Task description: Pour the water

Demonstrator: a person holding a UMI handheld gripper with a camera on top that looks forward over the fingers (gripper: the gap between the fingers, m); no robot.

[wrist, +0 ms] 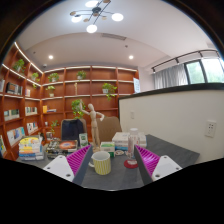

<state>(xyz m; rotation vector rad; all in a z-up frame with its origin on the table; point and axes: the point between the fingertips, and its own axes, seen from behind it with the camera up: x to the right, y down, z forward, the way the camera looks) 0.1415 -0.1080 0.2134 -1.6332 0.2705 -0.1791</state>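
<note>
A pale yellow mug (101, 162) with a handle on its left stands on the grey table (118, 176), between my fingers and nearer the left one. A clear bottle (130, 146) stands upright on a red coaster (131, 161), a little beyond the mug and nearer the right finger. My gripper (109, 166) is open, its magenta pads (66, 162) wide apart on either side of both objects. Neither finger touches anything.
Beyond the bottle sit small boxes (122, 142) and a wooden mannequin figure (93, 124). Books and clutter (32, 148) lie at the table's left. Wooden shelves (80, 90) line the far wall; a white partition (185, 118) rises on the right.
</note>
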